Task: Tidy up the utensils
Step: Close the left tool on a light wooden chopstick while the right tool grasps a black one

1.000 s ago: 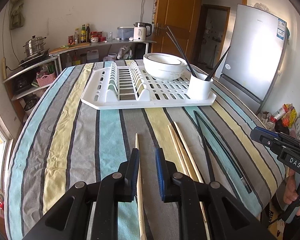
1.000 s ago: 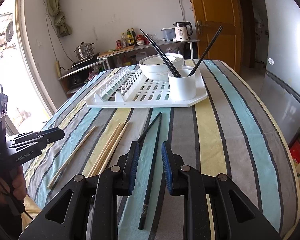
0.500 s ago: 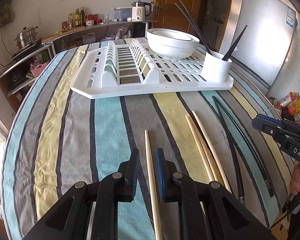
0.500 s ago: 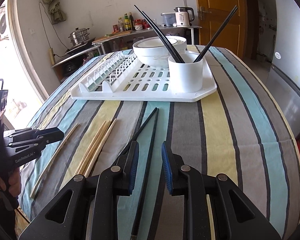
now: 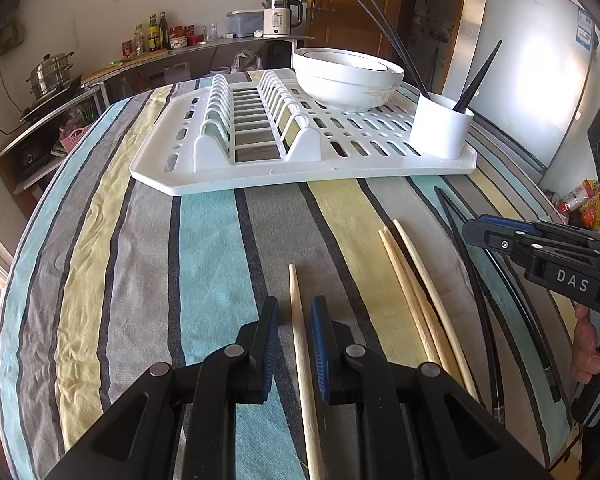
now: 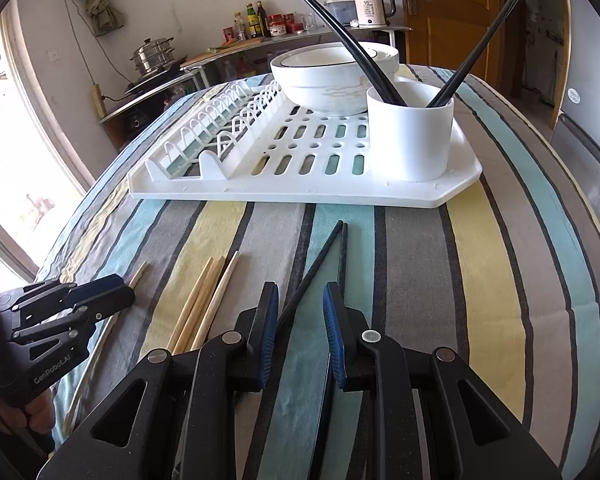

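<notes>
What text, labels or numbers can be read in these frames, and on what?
"DAS": side of the right gripper.
"GenRobot.AI": side of the left gripper.
"55": display on the white kettle.
Fridge sticker and bottle labels: too small to read.

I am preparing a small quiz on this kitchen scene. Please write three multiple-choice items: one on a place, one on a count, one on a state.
1. Where does the white cylindrical plastic cup stand?
A. on the striped cloth
B. at a corner of the white plastic drying rack
C. inside the white bowl

2. How many pale wooden chopsticks lie close together, apart from the single one?
A. one
B. three
C. six

3. How is the left gripper?
A. open, astride the single chopstick
C. shut on a bowl
B. out of view

Key: B, it stands on the rack's near corner; B, three lie together; A, gaps show beside both pads.
</notes>
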Demonstrator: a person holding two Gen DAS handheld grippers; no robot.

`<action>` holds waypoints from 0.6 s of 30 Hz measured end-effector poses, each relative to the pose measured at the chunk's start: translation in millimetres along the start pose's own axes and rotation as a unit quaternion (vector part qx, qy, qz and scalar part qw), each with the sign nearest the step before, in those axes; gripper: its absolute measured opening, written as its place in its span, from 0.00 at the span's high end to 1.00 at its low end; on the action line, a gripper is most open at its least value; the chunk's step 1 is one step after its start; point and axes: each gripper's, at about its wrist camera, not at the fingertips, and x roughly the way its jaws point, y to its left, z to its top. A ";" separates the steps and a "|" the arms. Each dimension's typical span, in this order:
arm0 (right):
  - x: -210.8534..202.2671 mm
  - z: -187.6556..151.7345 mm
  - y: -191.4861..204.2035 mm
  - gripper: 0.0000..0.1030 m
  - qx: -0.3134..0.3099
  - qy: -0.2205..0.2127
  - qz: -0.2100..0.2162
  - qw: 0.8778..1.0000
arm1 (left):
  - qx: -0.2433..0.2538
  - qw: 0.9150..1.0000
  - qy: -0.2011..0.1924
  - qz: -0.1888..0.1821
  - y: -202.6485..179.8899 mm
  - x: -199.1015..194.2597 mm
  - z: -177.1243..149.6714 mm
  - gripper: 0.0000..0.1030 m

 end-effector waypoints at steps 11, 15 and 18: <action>21.3 15.7 8.7 0.77 -0.021 0.020 -0.024 0.999 | -0.019 1.000 -0.006 0.010 10.6 -0.3 0.4 0.92; 29.0 22.2 16.0 0.77 -0.040 0.032 -0.042 0.998 | -0.002 1.000 -0.003 0.022 6.1 1.0 1.6 0.92; 32.2 24.5 21.1 0.79 -0.055 0.039 -0.056 0.996 | 0.015 0.999 -0.002 0.035 0.2 2.2 1.9 0.92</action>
